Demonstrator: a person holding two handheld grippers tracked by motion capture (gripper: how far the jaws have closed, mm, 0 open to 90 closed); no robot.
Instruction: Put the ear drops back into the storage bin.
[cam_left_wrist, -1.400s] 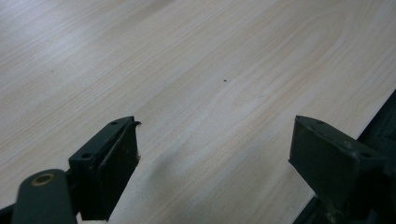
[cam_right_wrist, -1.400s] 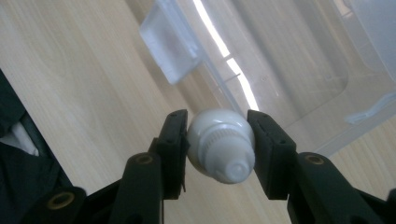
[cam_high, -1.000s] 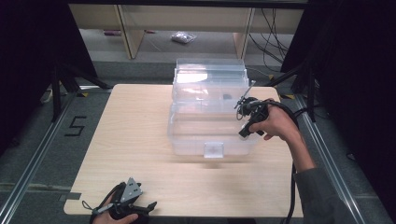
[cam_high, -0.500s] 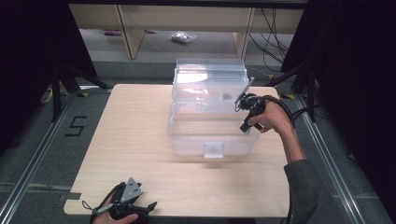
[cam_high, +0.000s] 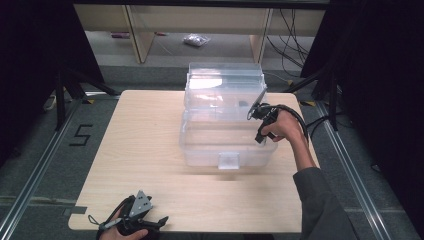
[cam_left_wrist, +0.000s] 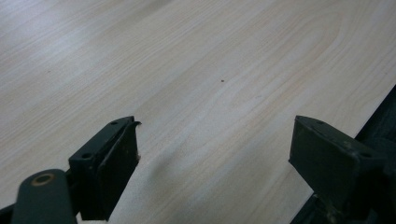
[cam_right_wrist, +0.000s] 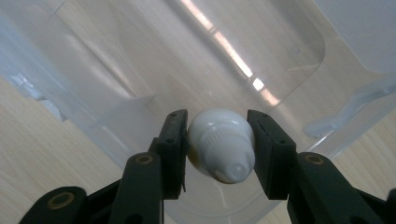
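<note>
Right claw (cam_right_wrist: 218, 140) clamps a white capped tube (cam_right_wrist: 220, 144) above the open clear plastic box (cam_high: 225, 125) on the worktop (cam_high: 145, 145); left claw (cam_left_wrist: 212, 154) rests wide apart near the worktop's front edge.

Clear plastic box (cam_high: 227, 145) blocks mid-table — bare table (cam_high: 140, 150) leftward — open lid (cam_high: 225, 82) behind

White bulb-shaped item (cam_right_wrist: 220, 144): glossy, rounded body narrowing to a ribbed collar and a small blunt tip that points toward the right gripper camera, slightly down. Held off the table, pinched on two sides, above the open bin.

Clear plastic bin (cam_high: 200, 150): rectangular, transparent, standing upright on the wooden table toward the far middle. Lid (cam_high: 222, 82) swung up and standing at the back edge. Small clear latch tab on front wall. Interior bottom seen through walls, glare-streaked.
</note>
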